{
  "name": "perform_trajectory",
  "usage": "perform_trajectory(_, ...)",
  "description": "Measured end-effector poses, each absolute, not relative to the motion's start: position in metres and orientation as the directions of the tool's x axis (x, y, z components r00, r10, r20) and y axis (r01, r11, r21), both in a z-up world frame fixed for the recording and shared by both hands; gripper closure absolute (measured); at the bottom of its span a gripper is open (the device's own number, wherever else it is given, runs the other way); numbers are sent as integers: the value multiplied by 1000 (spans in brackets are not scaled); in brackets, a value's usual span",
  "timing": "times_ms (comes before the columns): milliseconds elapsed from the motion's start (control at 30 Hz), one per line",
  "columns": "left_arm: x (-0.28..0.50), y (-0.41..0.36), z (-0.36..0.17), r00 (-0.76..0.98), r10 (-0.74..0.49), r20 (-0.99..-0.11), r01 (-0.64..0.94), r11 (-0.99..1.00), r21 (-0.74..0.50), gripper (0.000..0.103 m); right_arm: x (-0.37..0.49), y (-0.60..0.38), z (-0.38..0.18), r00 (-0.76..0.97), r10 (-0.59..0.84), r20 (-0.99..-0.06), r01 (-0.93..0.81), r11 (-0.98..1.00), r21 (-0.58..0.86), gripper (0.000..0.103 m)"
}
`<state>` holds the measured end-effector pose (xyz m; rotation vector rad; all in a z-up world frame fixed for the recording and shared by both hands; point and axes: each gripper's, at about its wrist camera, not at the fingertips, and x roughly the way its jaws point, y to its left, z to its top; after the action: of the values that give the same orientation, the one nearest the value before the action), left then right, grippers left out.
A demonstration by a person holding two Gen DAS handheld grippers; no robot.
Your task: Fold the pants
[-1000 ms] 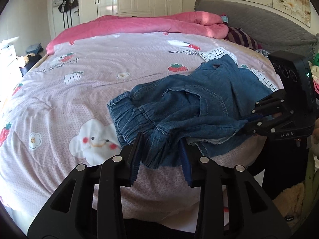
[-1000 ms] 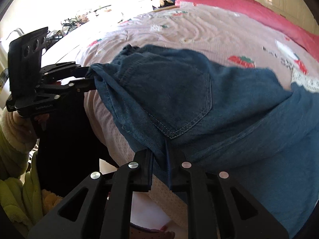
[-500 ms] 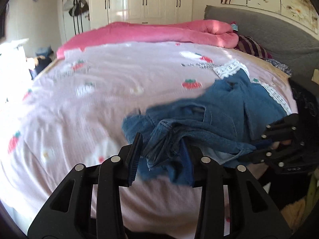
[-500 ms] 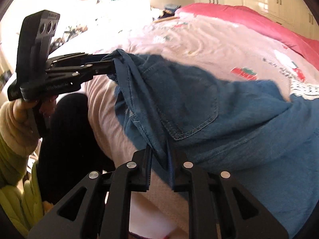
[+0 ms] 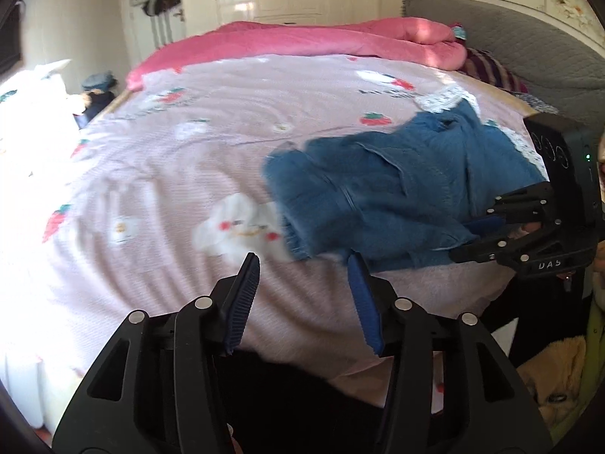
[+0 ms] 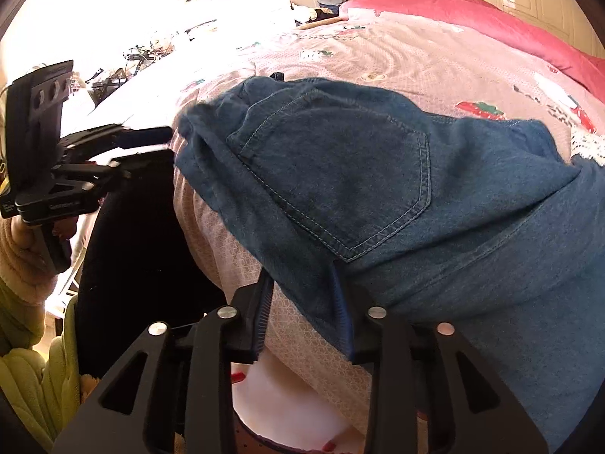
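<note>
The left gripper (image 5: 304, 268) is standing wide at the lower centre of the left wrist view, with nothing lying between its two blue-padded fingers (image 5: 244, 295). The frayed edge of the pants (image 5: 378, 200) is lying just beyond the fingertips on the quilt, apart from the left pad; whether the right pad is brushing the cloth cannot be told.

The right gripper (image 6: 302, 302) is sitting at the lower centre of the right wrist view with its fingers set moderately apart. The near edge of the pants (image 6: 359, 174) is draping down into the gap and lying against the right-hand pad, while a clear space is showing beside the left-hand pad. The cloth is therefore not being pinched. In the left wrist view the same gripper (image 5: 469, 236) is showing at the right edge of the frame, with denim reaching to its tips.

The pants are resting in a loose heap on the pink printed quilt (image 5: 189, 174), right of centre in the left wrist view and filling the centre and right of the right wrist view, where a back pocket (image 6: 336, 174) is facing up. Layers are overlapping unevenly and several creases are showing.

Progress judgement: the garment is gathered but no flat, aligned fold is showing. Smoothing it out, laying leg on leg and making the final folds appear to be remaining. Both grippers will probably need a fresh hold on the cloth first.
</note>
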<state>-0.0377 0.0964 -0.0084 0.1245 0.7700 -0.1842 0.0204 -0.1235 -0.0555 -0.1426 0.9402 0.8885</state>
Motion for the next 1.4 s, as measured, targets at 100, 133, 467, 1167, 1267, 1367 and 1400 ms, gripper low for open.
perform_trajectory(100, -48, 116, 6, 724, -102, -683, 145, 989, 7, 62, 20, -122, -56, 267, 610, -746, -724, 638, 263, 63)
perform_trajectory(133, -49, 119, 12, 732, -114, -672, 140, 990, -15, 62, 20, -121, -56, 266, 610, -746, -725, 637, 262, 60)
perform_trajectory(467, 7, 35, 11, 667, -331, -667, 343, 932, -119, 76, 12, -136, -43, 260, 619, -741, -719, 636, 279, 54)
perform_trajectory(1167, 13, 31, -33, 604, -327, -727, 305, 938, -168, 79, 76, -196, -48, 432, 487, -759, -523, 821, 228, 54)
perform_trajectory(1267, 4, 27, -13, 628, -338, -701, 319, 933, -164, 62, 75, -215, -37, 428, 549, -718, -501, 805, 317, 50)
perform_trajectory(1367, -4, 18, 7, 649, -367, -666, 354, 921, -163, 57, 72, -243, -18, 485, 565, -668, -457, 815, 357, 44)
perform_trajectory(1400, -4, 13, 12, 650, -384, -656, 371, 913, -167, 51, 72, -254, -12, 510, 550, -661, -435, 828, 354, 44)
